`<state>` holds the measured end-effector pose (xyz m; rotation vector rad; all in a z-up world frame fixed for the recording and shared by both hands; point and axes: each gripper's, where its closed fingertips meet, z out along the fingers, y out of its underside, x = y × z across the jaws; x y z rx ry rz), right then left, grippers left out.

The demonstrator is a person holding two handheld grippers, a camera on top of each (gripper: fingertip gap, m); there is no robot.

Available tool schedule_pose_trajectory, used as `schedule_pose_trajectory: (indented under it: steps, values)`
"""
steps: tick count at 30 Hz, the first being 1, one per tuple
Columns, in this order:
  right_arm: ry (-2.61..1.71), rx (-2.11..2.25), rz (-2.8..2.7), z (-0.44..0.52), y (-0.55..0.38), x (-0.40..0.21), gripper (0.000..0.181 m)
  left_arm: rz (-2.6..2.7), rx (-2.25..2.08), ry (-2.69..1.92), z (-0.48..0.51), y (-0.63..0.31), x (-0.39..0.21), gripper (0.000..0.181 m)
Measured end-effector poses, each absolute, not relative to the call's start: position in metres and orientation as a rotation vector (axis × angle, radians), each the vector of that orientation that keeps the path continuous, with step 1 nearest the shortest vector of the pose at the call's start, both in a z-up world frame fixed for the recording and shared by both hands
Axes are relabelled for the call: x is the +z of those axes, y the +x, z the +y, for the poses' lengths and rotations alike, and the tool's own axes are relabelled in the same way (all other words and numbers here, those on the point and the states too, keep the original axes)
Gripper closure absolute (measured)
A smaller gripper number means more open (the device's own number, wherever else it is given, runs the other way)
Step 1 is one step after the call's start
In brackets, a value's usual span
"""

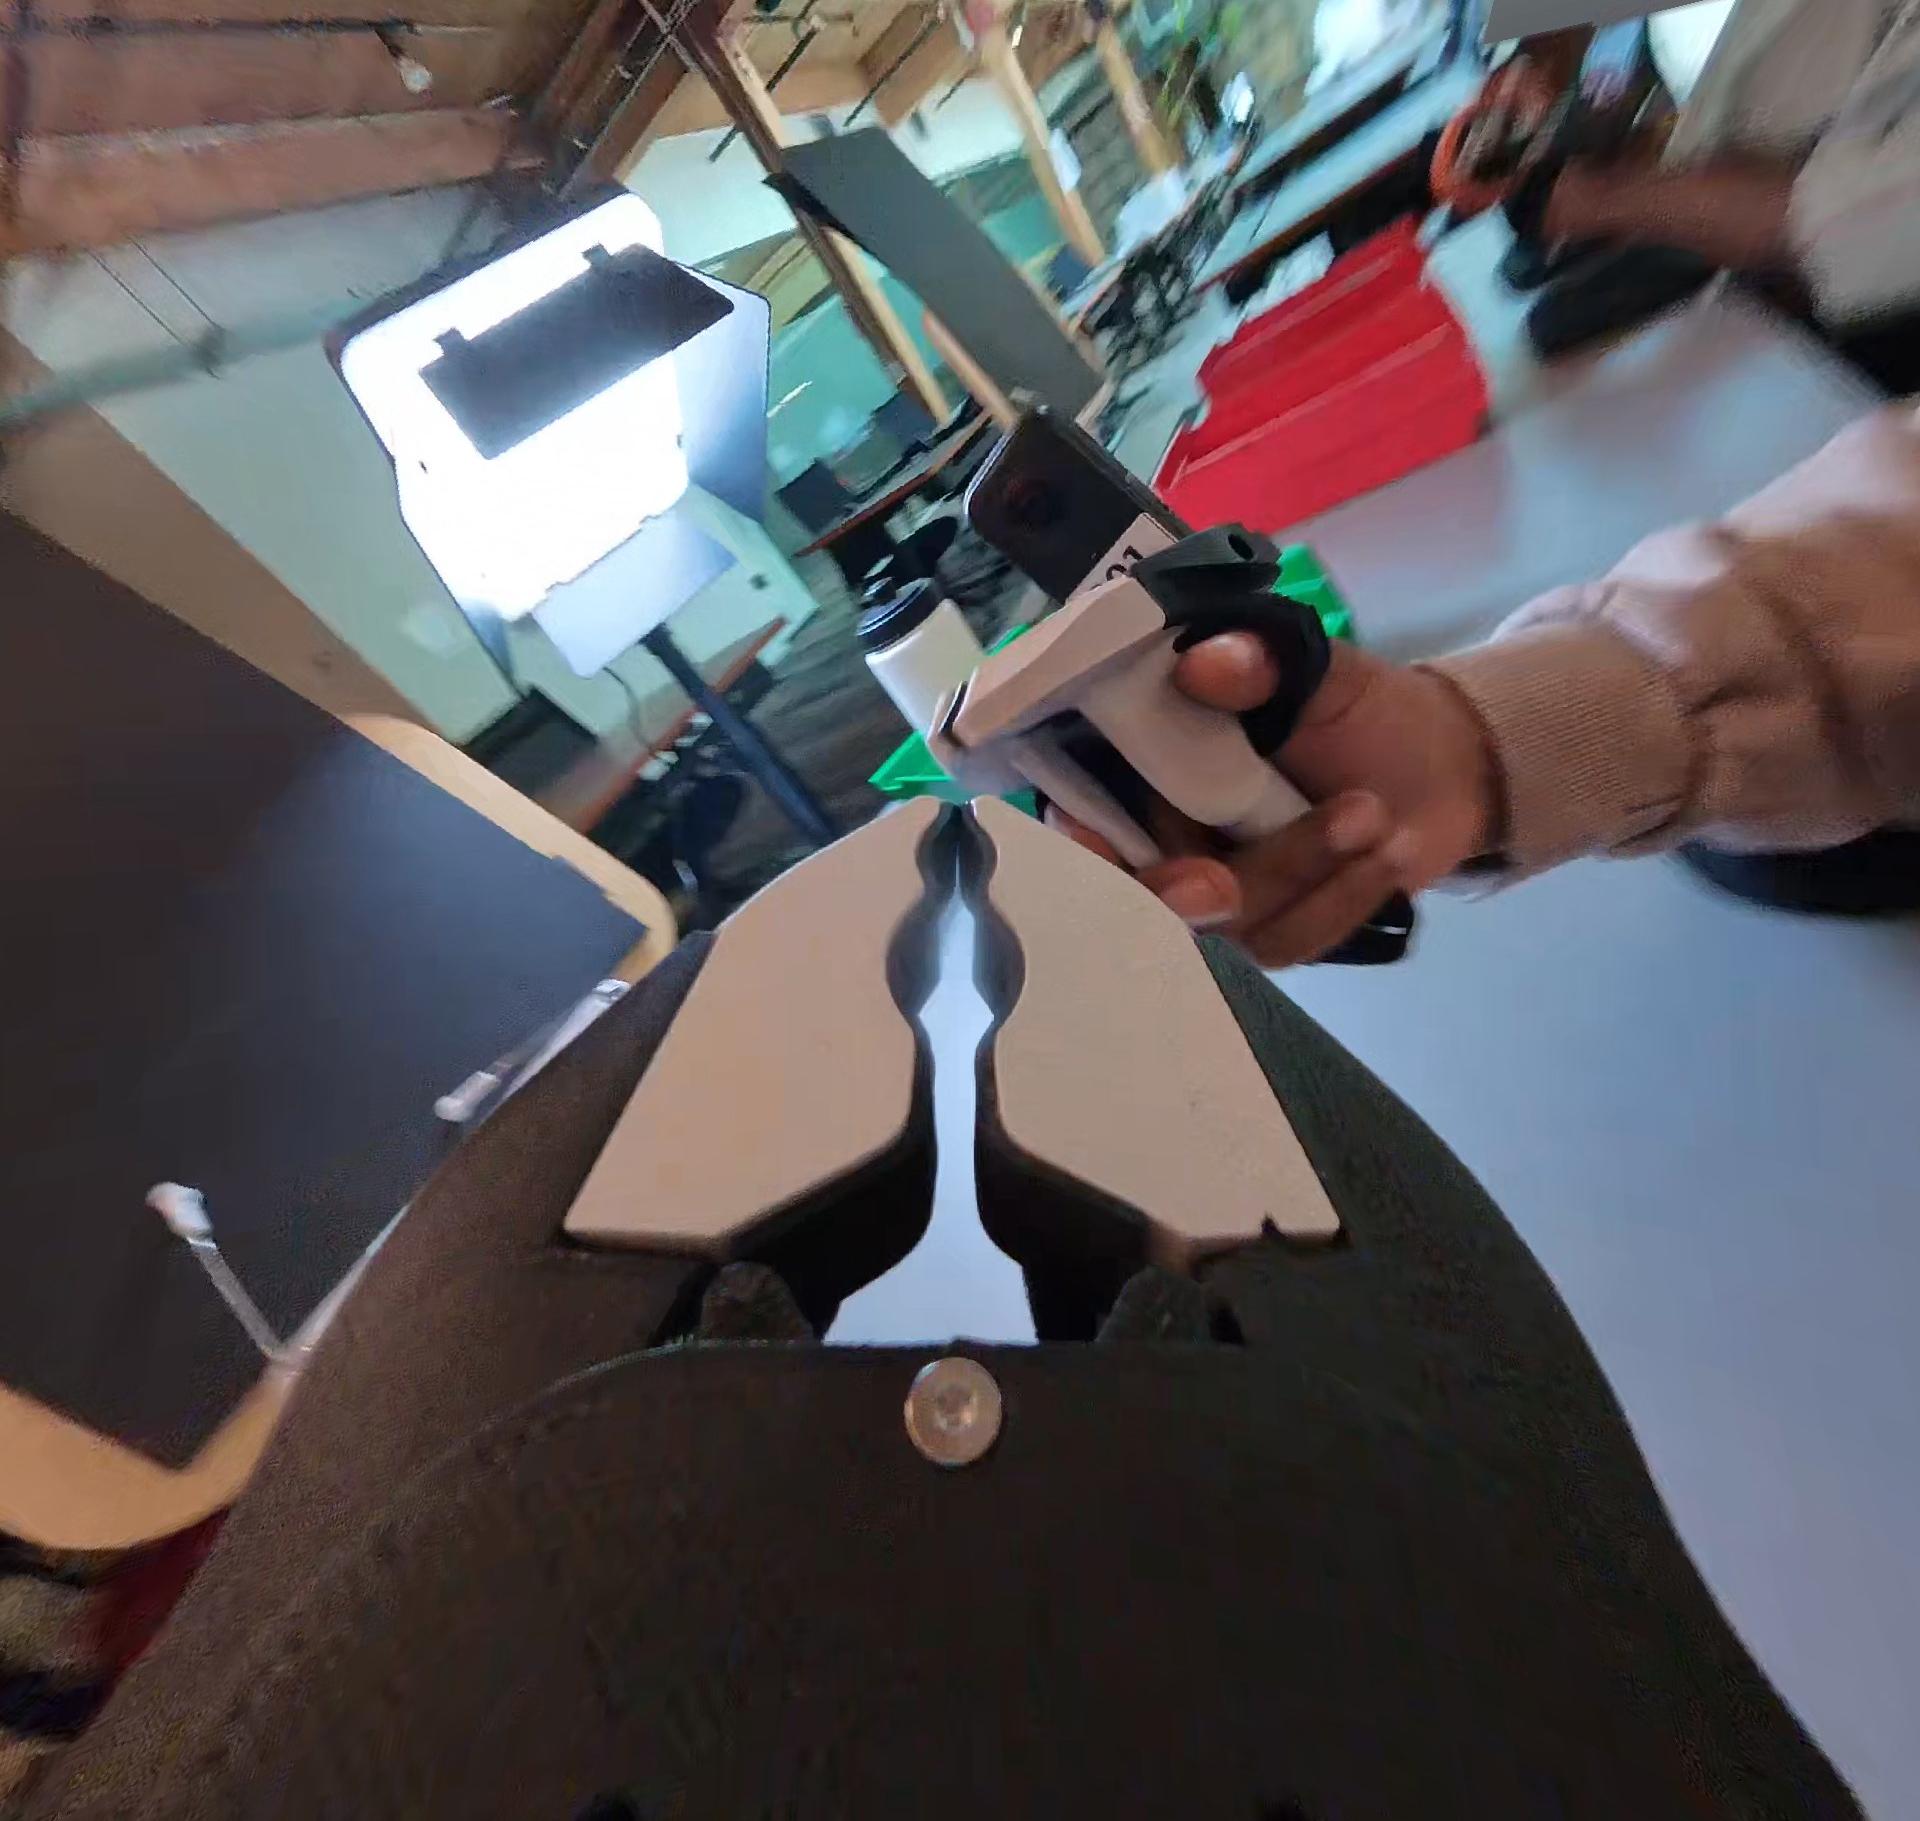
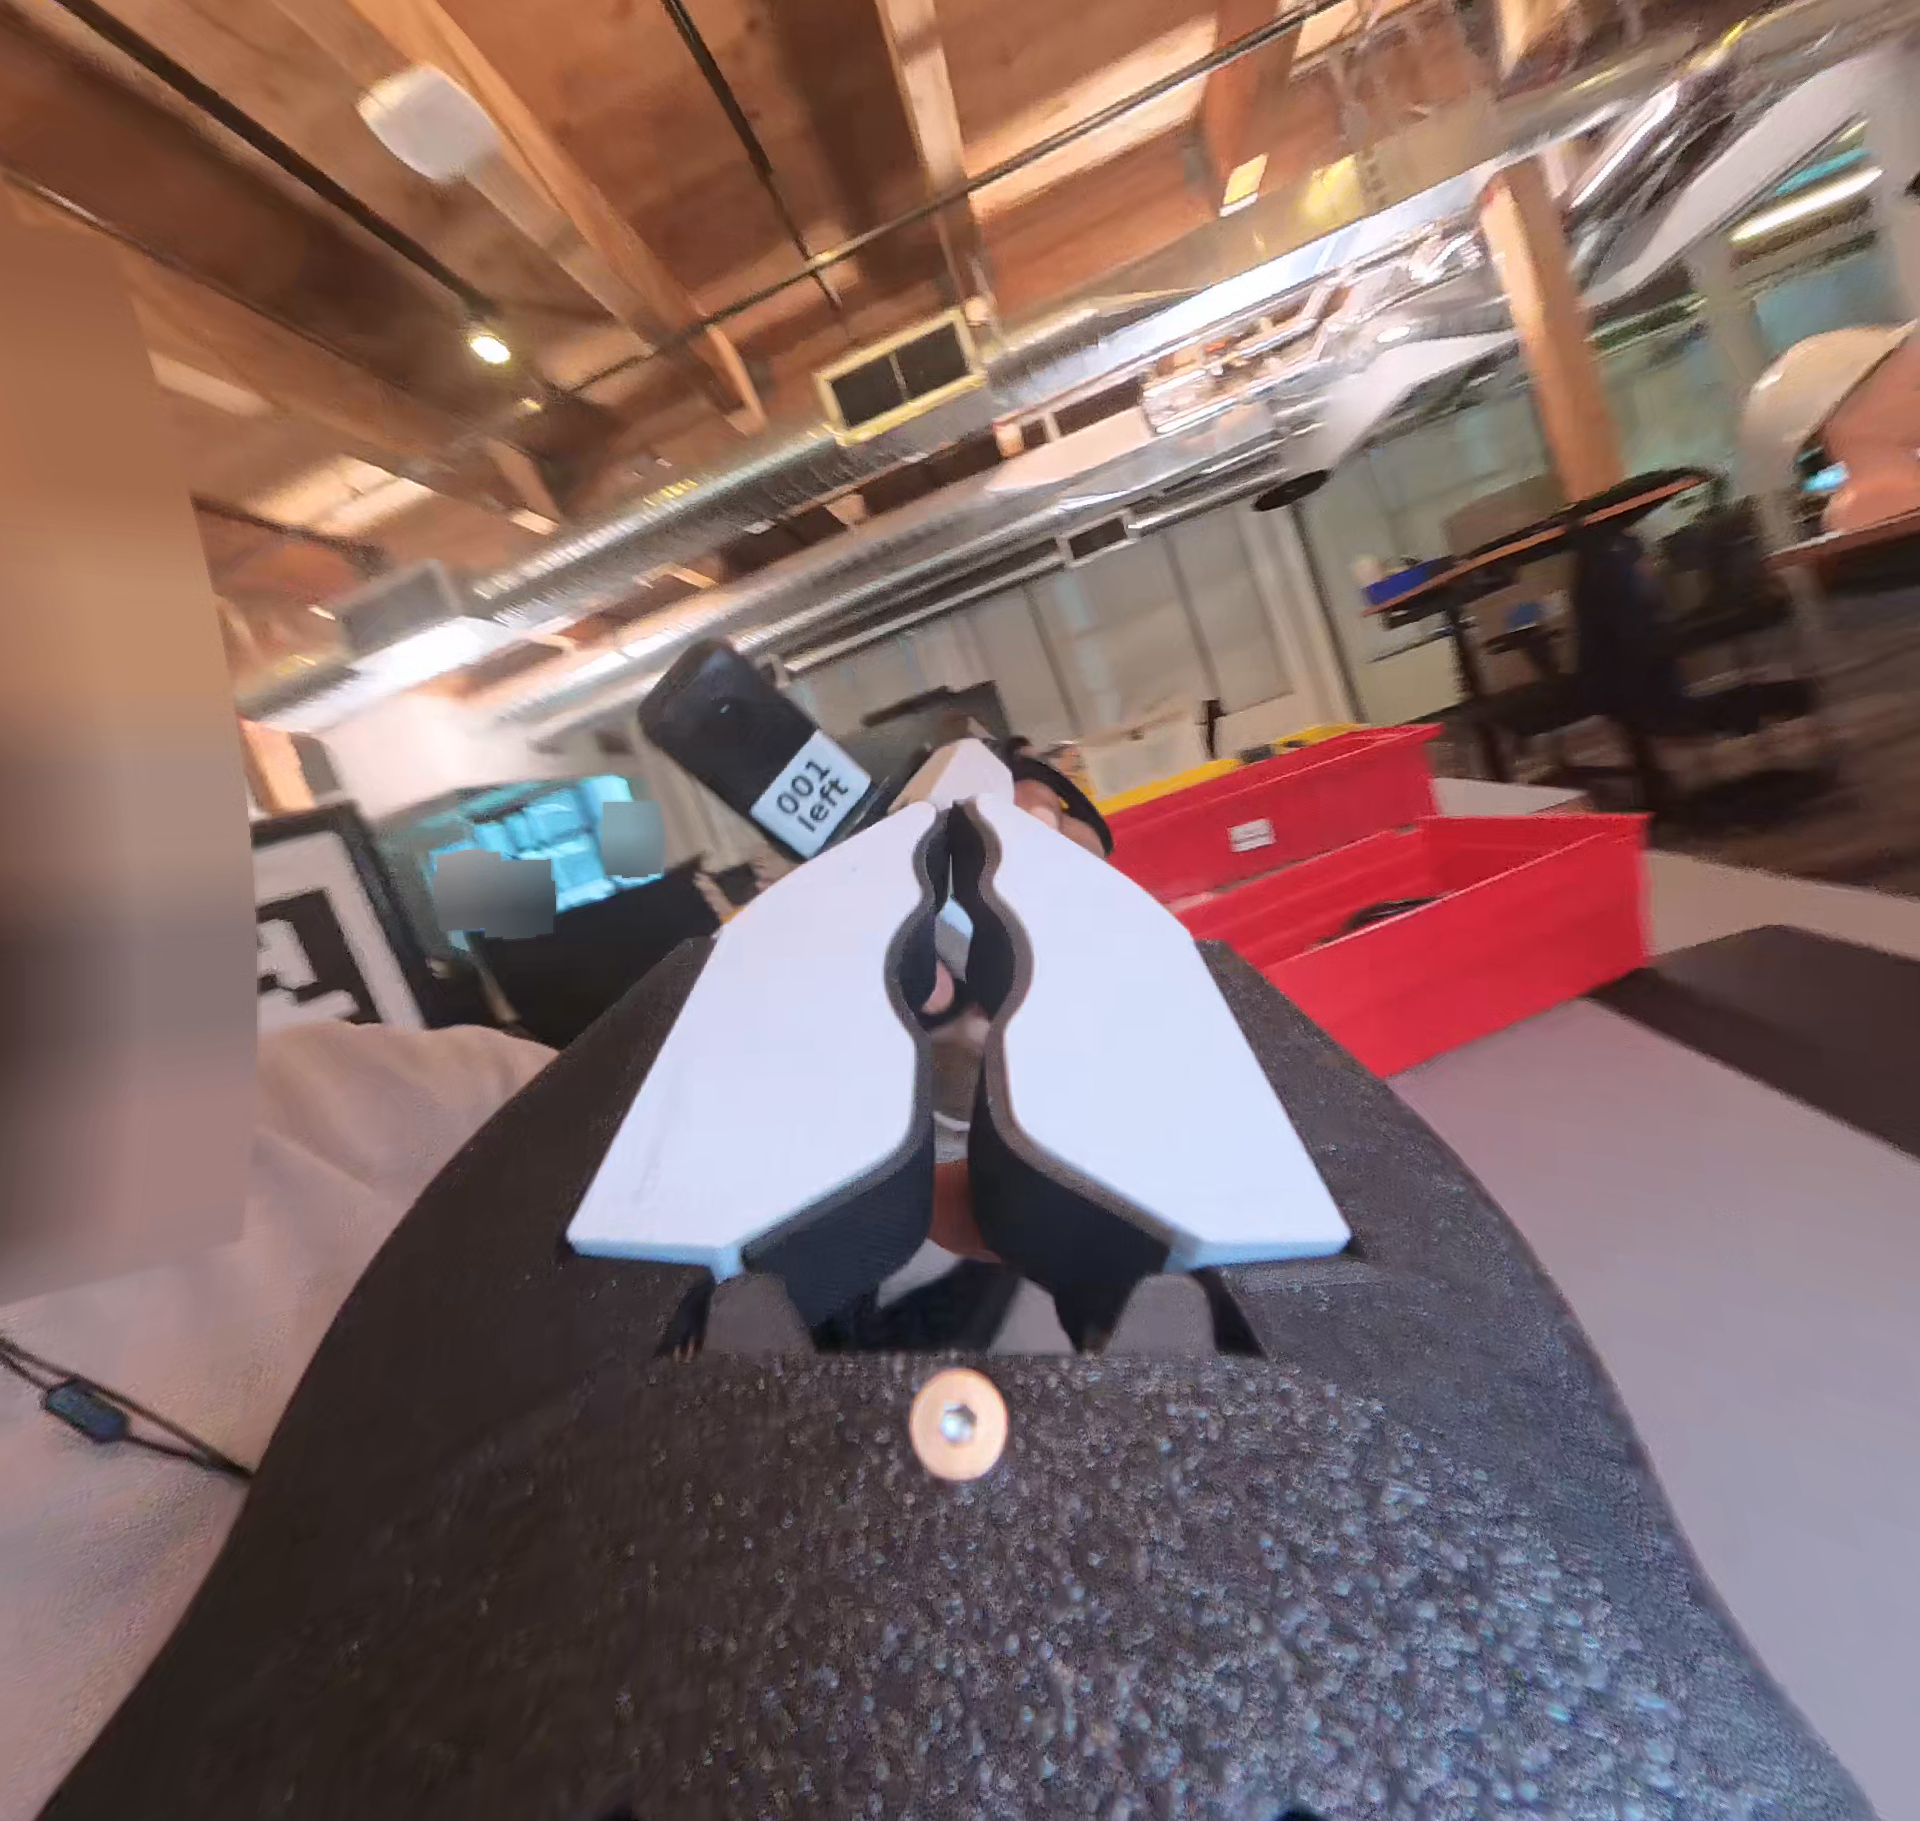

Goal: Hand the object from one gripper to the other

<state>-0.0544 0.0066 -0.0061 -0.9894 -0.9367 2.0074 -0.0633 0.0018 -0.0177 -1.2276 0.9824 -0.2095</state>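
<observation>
White fingers of the left gripper (image 1: 954, 815) are clenched tip to tip, nothing in them. Just past the right gripper (image 1: 940, 732), a white cylinder with a black cap (image 1: 925, 665) sits by a green bin (image 1: 914, 769); can't tell if it's held.

Right view: right gripper (image 2: 951, 821) is clenched too and looks empty, with the left gripper (image 2: 971, 769) just beyond it. Cylinder doesn't show.

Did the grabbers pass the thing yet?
Done: nothing I can see. In hand: nothing; the white-fingered left gripper and right gripper are both shut and empty. Left: grabbing something, maybe the white black-capped cylinder, then passing it.
</observation>
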Motion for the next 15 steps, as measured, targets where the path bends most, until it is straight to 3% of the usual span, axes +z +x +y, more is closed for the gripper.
schedule_pose_trajectory:
  steps: [1,10,15]
  values:
    - [-0.982,1.942,-0.954,0.012,-0.047,0.000,0.181,0.948,-0.262,-1.266,0.005,-0.074,-0.014,0.181]
    - [-1.044,1.876,-0.873,0.043,-0.037,0.002,0.181,0.604,-0.060,-1.423,0.057,-0.187,-0.004,0.181]
    - [-1.051,1.856,-0.853,0.048,-0.035,0.003,0.181,0.237,-0.097,-1.526,0.086,-0.290,-0.025,0.167]
